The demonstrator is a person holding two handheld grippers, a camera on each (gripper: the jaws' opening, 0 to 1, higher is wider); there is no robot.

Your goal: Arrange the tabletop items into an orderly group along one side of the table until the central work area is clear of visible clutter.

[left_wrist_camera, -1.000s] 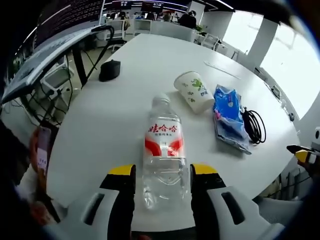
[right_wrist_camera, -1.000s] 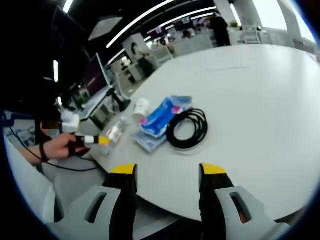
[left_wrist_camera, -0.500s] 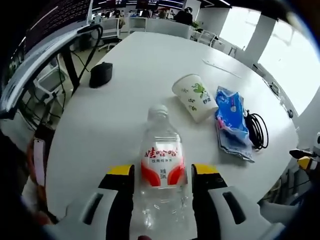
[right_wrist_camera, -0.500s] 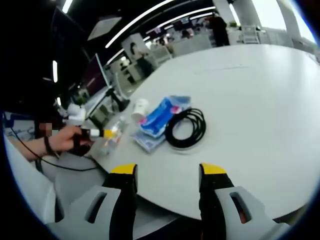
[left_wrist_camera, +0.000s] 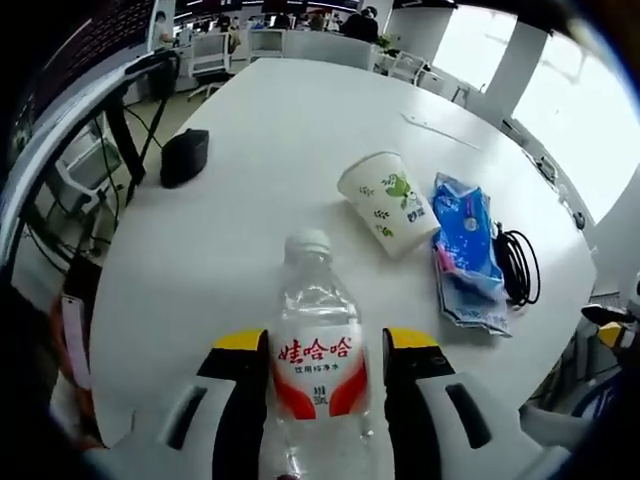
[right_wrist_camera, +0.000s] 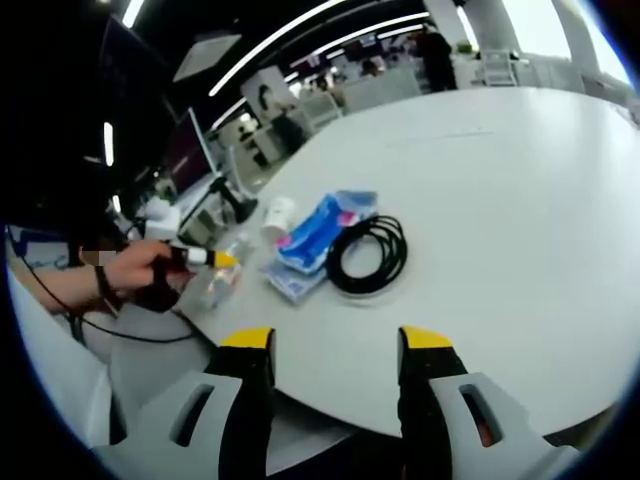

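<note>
At lower centre of the left gripper view, the water bottle point(left_wrist_camera: 314, 370) carried a red-and-white label that read 娃哈哈.

Beyond the far end, office chairs point(left_wrist_camera: 212, 52) and a white pillar point(left_wrist_camera: 515, 70) beside bright windows point(left_wrist_camera: 590, 130). Overhead in the right gripper view, long ceiling light strips point(right_wrist_camera: 300, 30) — lower left, a dark monitor point(right_wrist_camera: 185, 145) — far back, a standing person point(right_wrist_camera: 437, 50).

An open-plan office: beyond the big white meeting table point(left_wrist_camera: 270, 180) ahead of the grippers stand desk rows with office chairs point(left_wrist_camera: 210, 55), monitors point(right_wrist_camera: 190, 150) and ceiling strip lights point(right_wrist_camera: 290, 40).
</note>
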